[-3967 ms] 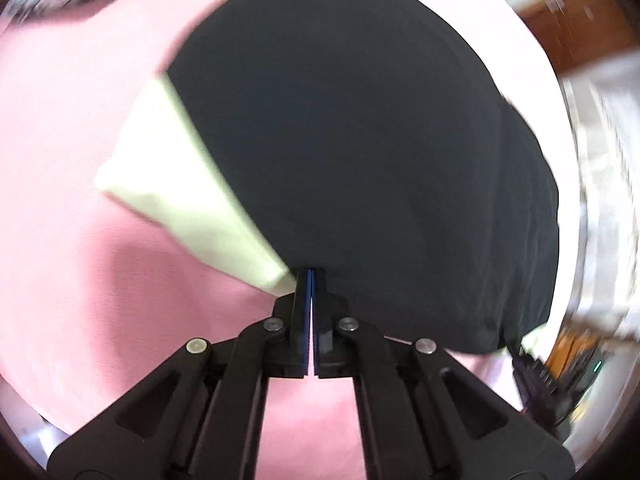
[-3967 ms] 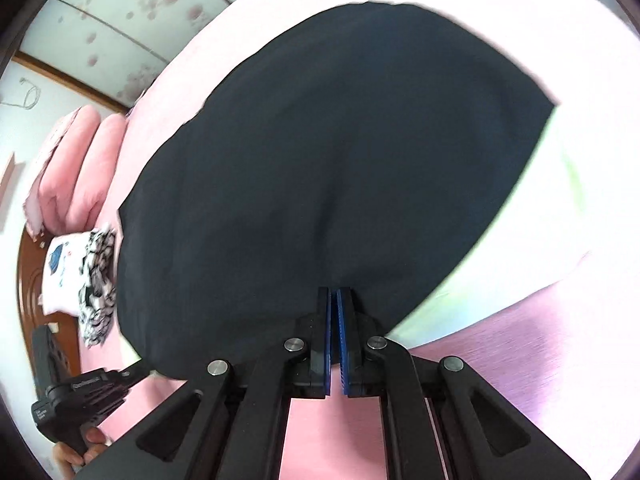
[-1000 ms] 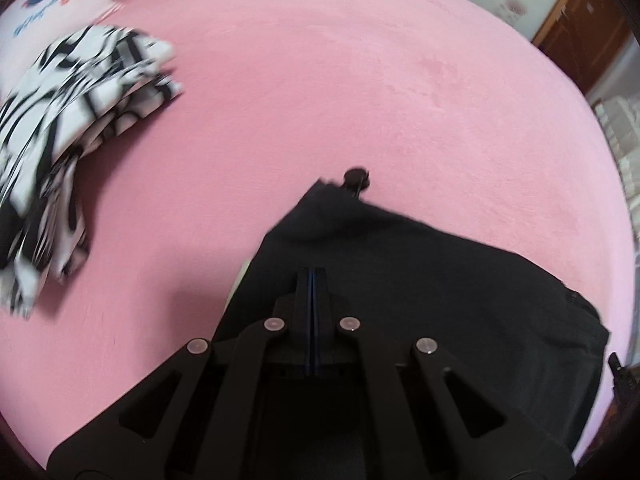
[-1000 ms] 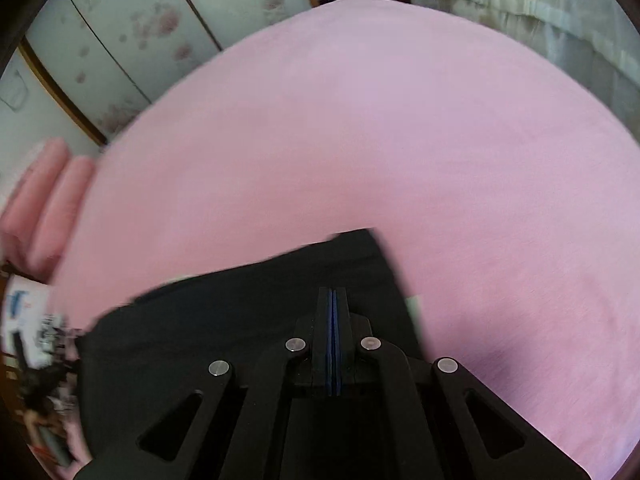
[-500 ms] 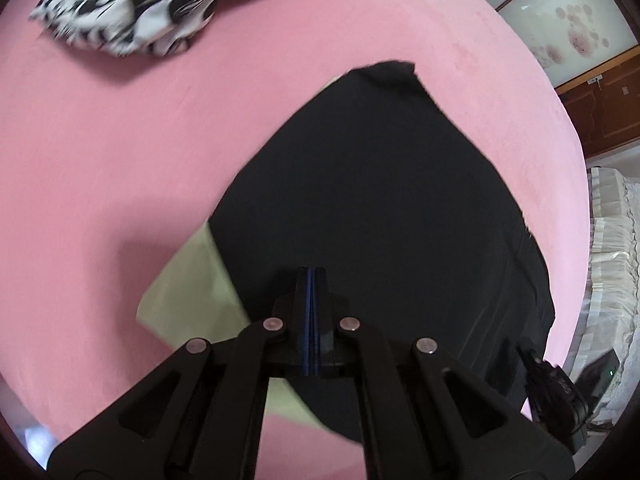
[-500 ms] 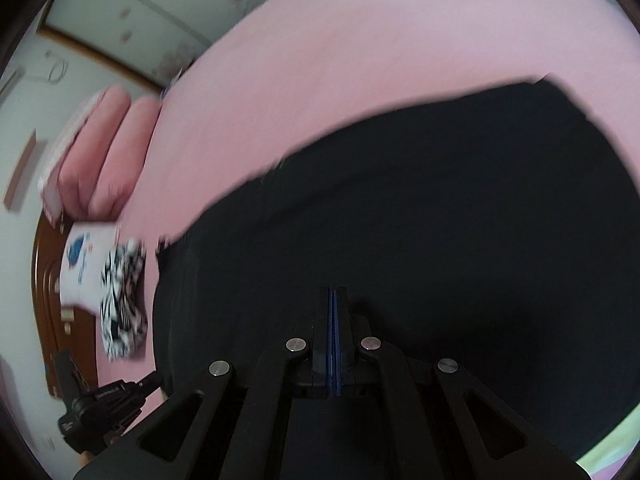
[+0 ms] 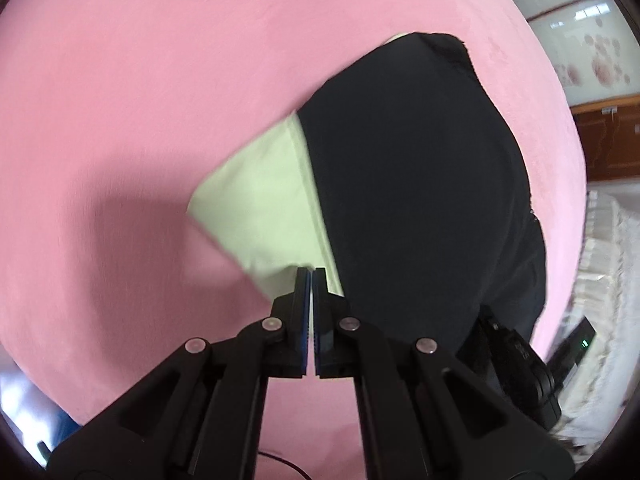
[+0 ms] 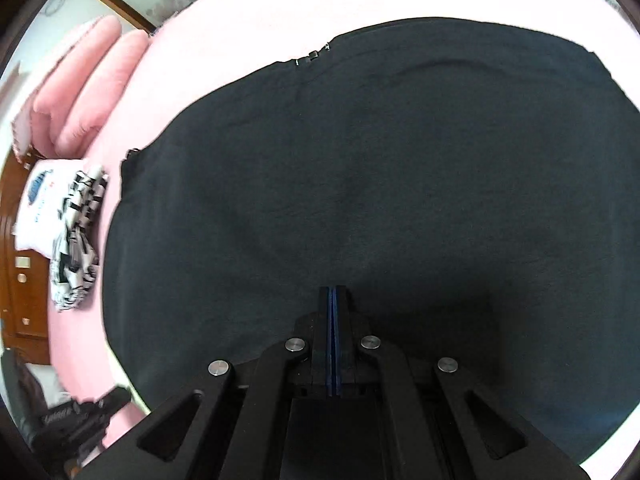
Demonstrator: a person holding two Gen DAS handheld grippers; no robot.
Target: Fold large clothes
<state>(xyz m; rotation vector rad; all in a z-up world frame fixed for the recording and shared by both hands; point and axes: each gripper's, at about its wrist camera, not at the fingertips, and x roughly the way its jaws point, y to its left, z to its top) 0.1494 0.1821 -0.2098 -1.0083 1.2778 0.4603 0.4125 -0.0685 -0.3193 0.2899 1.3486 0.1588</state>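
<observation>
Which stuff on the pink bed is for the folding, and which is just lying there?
For the folding:
- black garment with its pale green part
- left hand-held gripper, shut
- right hand-held gripper, shut

Just lying about:
- black-and-white patterned cloth
- white pillow
- pink pillows

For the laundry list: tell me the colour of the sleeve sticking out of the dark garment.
Pale yellow-green sleeve, clearest in the left wrist view.
</observation>
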